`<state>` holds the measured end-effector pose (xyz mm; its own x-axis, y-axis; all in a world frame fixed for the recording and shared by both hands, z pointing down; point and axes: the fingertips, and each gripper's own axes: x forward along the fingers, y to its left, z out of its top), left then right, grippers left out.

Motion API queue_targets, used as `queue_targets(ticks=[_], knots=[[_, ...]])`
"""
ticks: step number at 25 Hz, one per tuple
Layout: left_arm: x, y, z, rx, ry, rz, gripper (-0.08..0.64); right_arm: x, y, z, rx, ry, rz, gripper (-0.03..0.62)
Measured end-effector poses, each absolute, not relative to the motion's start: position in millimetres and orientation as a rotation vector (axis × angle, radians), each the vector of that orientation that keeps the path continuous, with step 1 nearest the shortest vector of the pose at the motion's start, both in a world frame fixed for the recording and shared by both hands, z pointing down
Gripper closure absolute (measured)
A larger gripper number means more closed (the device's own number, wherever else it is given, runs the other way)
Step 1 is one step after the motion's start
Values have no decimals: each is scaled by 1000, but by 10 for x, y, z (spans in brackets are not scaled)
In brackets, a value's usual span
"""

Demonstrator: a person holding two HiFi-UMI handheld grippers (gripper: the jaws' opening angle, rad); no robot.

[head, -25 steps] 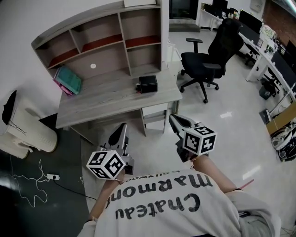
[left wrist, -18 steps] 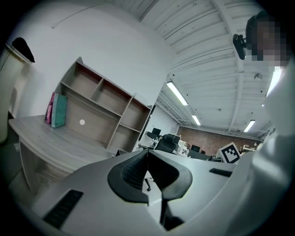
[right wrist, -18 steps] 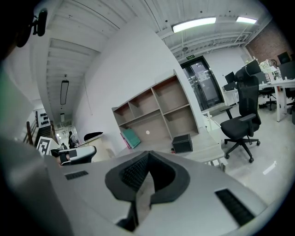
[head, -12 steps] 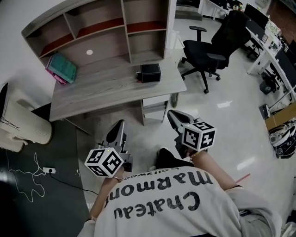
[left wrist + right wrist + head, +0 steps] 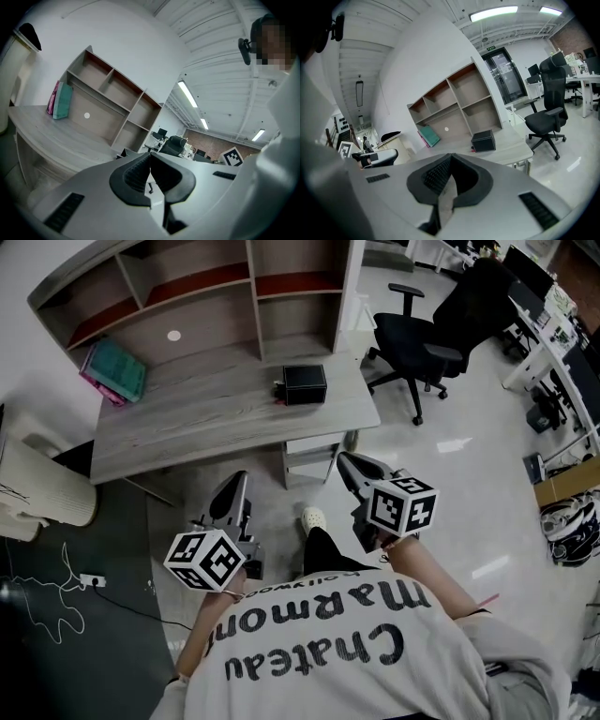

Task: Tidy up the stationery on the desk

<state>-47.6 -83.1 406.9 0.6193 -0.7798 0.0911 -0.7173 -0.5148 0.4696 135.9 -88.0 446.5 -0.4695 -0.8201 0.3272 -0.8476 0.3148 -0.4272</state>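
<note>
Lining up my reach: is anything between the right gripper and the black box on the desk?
Nothing visible. The right gripper, jaws shut and empty, hangs off the front edge of the desk, and only bare desktop lies between that edge and the black box.

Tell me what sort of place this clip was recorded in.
Most likely an open-plan office: a wooden desk with a shelf hutch, a black swivel chair, and white workstations with monitors along the right side.
</note>
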Motion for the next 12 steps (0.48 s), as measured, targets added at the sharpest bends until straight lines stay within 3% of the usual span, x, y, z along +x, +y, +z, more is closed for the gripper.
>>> queue_targets(ticks=[12], knots=[[-475,-1913,3879,2353,-1290,-214,544,1426,-2104,4288,1512,-2604,902,574]])
